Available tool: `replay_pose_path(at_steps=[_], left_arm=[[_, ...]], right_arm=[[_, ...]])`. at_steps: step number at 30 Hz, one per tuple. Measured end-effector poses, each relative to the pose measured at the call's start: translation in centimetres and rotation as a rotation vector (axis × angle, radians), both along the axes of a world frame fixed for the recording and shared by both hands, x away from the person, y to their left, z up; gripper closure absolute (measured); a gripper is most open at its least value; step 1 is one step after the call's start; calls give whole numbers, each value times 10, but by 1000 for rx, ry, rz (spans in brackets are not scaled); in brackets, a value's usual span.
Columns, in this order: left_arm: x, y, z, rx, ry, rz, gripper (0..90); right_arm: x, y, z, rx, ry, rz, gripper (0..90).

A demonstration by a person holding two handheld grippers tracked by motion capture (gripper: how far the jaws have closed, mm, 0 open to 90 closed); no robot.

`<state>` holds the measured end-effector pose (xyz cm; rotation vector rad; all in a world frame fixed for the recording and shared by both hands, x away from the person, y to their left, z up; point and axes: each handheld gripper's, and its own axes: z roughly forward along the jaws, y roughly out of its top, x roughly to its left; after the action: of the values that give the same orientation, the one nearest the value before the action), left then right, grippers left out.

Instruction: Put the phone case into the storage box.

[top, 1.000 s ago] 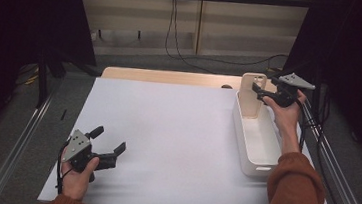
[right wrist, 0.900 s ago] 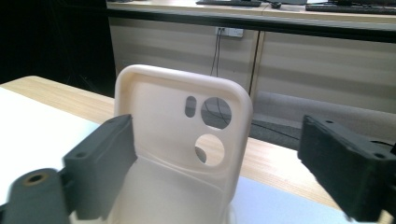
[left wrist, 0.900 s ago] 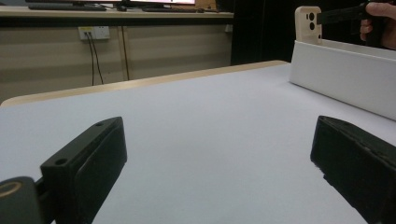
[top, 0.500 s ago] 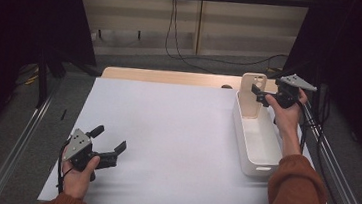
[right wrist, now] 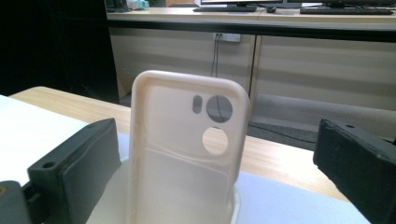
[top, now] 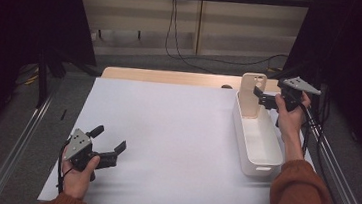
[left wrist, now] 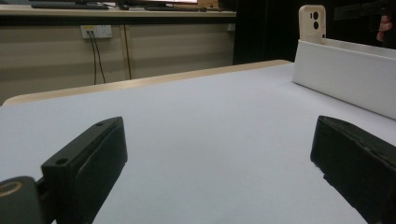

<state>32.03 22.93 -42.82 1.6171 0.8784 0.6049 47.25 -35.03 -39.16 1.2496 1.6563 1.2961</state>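
On the white bench (top: 176,131), I am holding my right tool (top: 265,97) spread around the phone case (top: 251,96) standing in the bin (top: 258,139), grasp seemingly not yet made, while my left tool (top: 108,154) is resting spread, empty.

No text, label, brand, number or sign was legible on anything in the three views at this moment.

The phone case (right wrist: 187,154) runs off the bottom edge; its foot is hidden.

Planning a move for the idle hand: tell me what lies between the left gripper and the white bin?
Nothing: the high view shows bare white table cover between the left gripper and the white bin.
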Motion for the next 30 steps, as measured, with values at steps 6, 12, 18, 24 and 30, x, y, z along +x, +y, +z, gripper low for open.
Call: replay_pose_path(at_steps=[6,12,18,24,30], left_arm=[[0,0,0,4,-2,-7,38],[-2,2,1,0,-7,-3,35],[-3,5,1,-1,-9,11,35],[-4,7,3,-6,-19,14,35],[-4,8,3,0,-18,15,35]], right_arm=[[-6,-1,2,2,-7,3,1],[-13,0,6,-2,-22,2,0],[-22,4,10,-18,-40,15,0],[-31,5,13,-35,-41,16,0],[-43,5,19,-34,-69,19,0]])
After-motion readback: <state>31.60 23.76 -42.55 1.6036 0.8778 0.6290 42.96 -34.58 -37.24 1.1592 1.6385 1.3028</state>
